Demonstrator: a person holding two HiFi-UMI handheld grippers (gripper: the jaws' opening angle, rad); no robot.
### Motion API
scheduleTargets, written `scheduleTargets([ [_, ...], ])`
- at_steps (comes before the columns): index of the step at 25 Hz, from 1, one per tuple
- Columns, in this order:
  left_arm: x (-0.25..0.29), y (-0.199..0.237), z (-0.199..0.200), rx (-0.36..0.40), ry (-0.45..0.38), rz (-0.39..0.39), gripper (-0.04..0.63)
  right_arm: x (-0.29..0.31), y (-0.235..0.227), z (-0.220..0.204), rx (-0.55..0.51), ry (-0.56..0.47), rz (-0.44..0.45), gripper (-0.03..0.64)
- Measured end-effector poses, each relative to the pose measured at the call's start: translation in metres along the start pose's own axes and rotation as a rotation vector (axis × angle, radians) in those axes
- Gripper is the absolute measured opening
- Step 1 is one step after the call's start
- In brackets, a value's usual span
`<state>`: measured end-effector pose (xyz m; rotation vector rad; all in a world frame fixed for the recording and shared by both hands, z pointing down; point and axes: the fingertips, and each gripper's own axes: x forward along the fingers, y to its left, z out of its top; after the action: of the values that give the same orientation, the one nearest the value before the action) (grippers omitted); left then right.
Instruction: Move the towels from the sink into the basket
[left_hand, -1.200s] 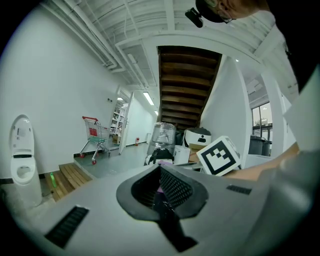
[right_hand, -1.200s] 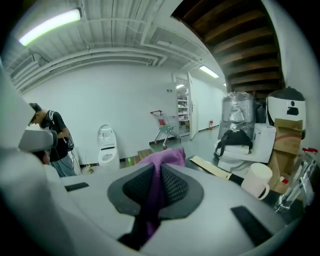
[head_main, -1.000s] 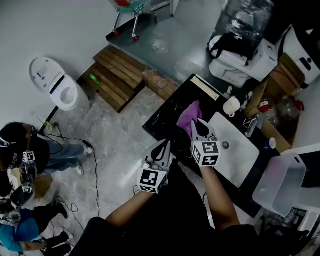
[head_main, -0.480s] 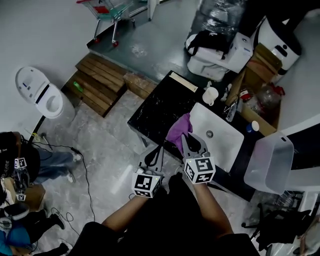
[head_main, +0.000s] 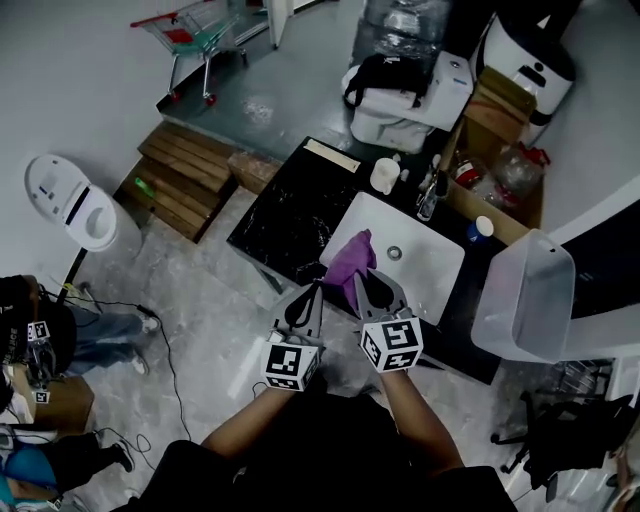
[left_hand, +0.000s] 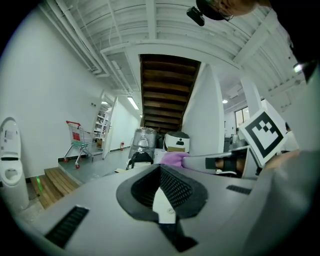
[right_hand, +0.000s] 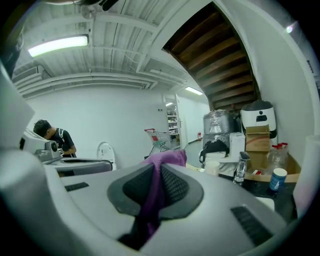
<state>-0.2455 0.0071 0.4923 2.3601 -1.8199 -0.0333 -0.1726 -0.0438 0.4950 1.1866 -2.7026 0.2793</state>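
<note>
R claw (head_main: 363, 277) nearly shut, pads pinched on purple towel (head_main: 350, 257). In right gripper view the cloth runs down the slot betw. my pads and bunches up past the tips. L claw (head_main: 311, 291) shut, nothing in it, just beside R claw, not touching the cloth. Towel is crumpled, one small wad, sticking up off the R tips. From head view it sits over near-L corner of white sink (head_main: 430, 280), by black worktop (head_main: 285, 215). Clear basket (head_main: 525, 300) well apart, R of sink.
</note>
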Motion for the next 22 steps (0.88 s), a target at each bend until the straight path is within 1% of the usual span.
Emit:
scheduleTargets([
  [4,0.002,-0.043,0.004,0.012,0.002,-0.002,0.012,-0.047,-0.027,0.004,-0.004,-0.022,-0.018,0.046],
  [8,0.005,-0.097,0.004,0.023,-0.001,-0.032,0.012,-0.098,-0.057,0.004,-0.001,-0.039,-0.050,0.046],
  [12,0.007,-0.151,0.003,0.035,-0.008,-0.073,0.013,-0.144,-0.085,0.001,0.003,-0.056,-0.082,0.046],
  [17,0.014,-0.220,0.005,0.078,-0.006,-0.139,0.013,-0.200,-0.122,0.008,0.029,-0.100,-0.126,0.046],
  [22,0.023,-0.279,0.007,0.084,-0.007,-0.188,0.013,-0.253,-0.153,0.017,0.021,-0.144,-0.170,0.046],
])
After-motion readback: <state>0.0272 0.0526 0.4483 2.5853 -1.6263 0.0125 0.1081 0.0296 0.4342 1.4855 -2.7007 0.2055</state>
